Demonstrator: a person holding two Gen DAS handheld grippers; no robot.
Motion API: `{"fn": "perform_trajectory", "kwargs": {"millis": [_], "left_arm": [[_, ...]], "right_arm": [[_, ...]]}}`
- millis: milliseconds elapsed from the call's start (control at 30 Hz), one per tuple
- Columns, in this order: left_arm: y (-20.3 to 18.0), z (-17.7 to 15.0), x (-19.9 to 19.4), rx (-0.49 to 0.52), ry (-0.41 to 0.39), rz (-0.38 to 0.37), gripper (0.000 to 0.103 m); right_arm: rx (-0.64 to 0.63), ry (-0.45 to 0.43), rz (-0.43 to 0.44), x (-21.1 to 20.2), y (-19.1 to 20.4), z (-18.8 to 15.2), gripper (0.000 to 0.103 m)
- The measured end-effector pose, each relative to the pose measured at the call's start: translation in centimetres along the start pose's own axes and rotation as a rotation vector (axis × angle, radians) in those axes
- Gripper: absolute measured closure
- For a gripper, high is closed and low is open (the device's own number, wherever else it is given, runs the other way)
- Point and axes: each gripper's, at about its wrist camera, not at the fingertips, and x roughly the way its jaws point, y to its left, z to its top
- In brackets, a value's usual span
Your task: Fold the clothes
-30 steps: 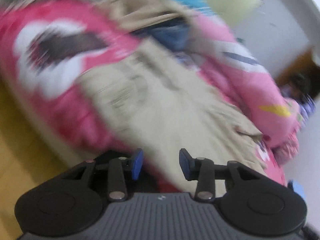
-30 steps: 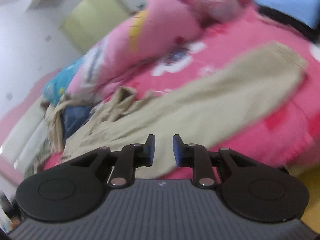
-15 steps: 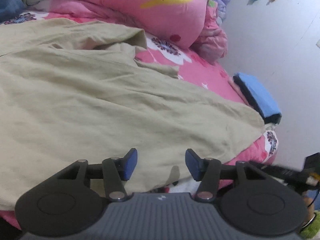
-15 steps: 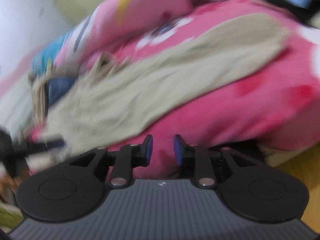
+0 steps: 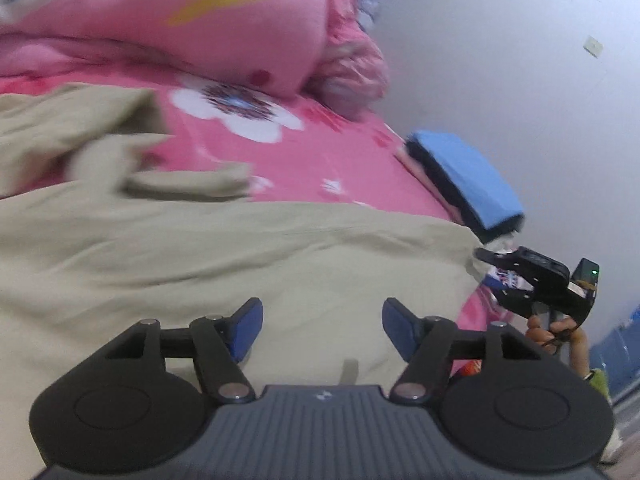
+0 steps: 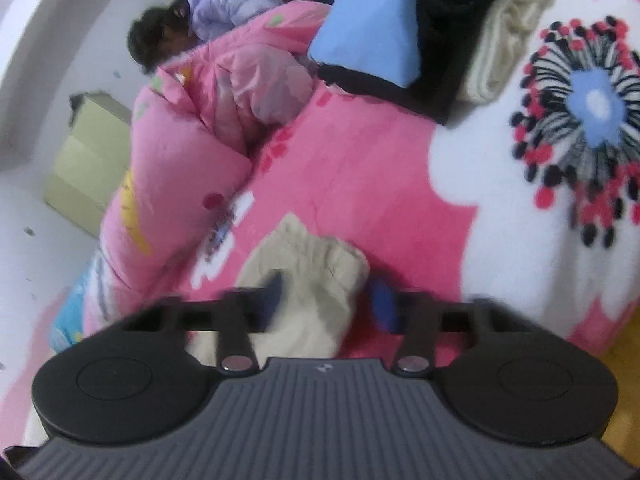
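Grasp step: left gripper [image 5: 322, 330] agape over trousers [image 5: 248, 256]; right gripper [image 6: 326, 302], blurred, seemingly apart around cuff [image 6: 316, 268]; next, clamp.

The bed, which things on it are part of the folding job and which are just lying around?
In the job:
beige garment
left gripper
right gripper

Lying about:
pink quilt
blue cushion
cream folded cloth

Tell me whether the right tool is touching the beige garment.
Touching. The right wrist view shows the beige garment bunched between the right tool's open fingers, against the left finger.
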Motion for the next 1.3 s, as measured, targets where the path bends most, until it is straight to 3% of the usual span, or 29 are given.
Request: {"fn": "perform_trajectory", "kwargs": {"millis": [67, 167, 300, 400, 500, 533, 667, 767, 900, 967, 1067, 1200, 1233, 1267, 1300], "left_arm": [[-0.4, 0.9, 2.1, -0.006, 0.021, -0.035, 0.036], [-0.7, 2.1, 4.4, -0.076, 0.037, -0.125, 0.036], [-0.7, 3.2, 6.0, -0.185, 0.038, -0.264, 0.032], [-1.4, 3.7, 6.9, -0.198, 0.062, -0.315, 0.029], [-3.3, 3.5, 8.5, -0.115, 0.116, -0.293, 0.026], [-3.9, 3.2, 9.1, -0.087, 0.130, -0.279, 0.026], [-4.9, 2.2, 12.1, -0.037, 0.195, -0.213, 0.028], [-4.6, 1.8, 13.3, -0.055, 0.206, -0.202, 0.028], [-4.5, 1.4, 13.1, -0.056, 0.189, -0.216, 0.028], [-4.6, 1.1, 13.0, -0.045, 0.180, -0.216, 0.028], [-5.2, 0.8, 12.7, -0.006, 0.166, -0.197, 0.028], [-6.1, 0.5, 12.3, 0.054, 0.154, -0.171, 0.027], [-6.2, 0.5, 12.3, 0.066, 0.150, -0.167, 0.027], [-6.3, 0.4, 12.3, 0.073, 0.146, -0.166, 0.027], [-6.4, 0.3, 12.3, 0.077, 0.143, -0.167, 0.027]], "right_arm": [[-0.073, -0.028, 0.059, -0.3, 1.7, 0.0, 0.094], [-0.356, -0.044, 0.165, -0.9, 6.7, -1.4, 0.094], [-0.814, 0.082, 0.260, -0.6, 12.6, -7.1, 0.094], [-1.042, 0.183, 0.244, 0.2, 13.9, -11.9, 0.094], [-1.114, 0.213, 0.185, 0.9, 13.8, -14.1, 0.092], [-1.118, 0.220, 0.179, 0.9, 13.8, -14.4, 0.088], [-1.055, 0.227, 0.236, -1.0, 13.2, -13.5, 0.059], [-0.929, 0.221, 0.300, -3.4, 11.3, -11.4, 0.051], [-0.518, 0.134, 0.291, -3.8, 7.3, -5.5, 0.043], [-0.288, 0.134, 0.270, -2.3, 5.0, -3.0, 0.042], [-0.045, 0.204, 0.273, 1.2, 2.3, -1.1, 0.041], [-0.052, 0.317, 0.240, 4.5, 3.2, -2.0, 0.042], [-0.083, 0.330, 0.244, 4.8, 3.8, -2.3, 0.048], [-0.130, 0.330, 0.252, 4.6, 4.8, -2.5, 0.068], [-0.184, 0.322, 0.247, 4.3, 5.7, -2.5, 0.080]]}}
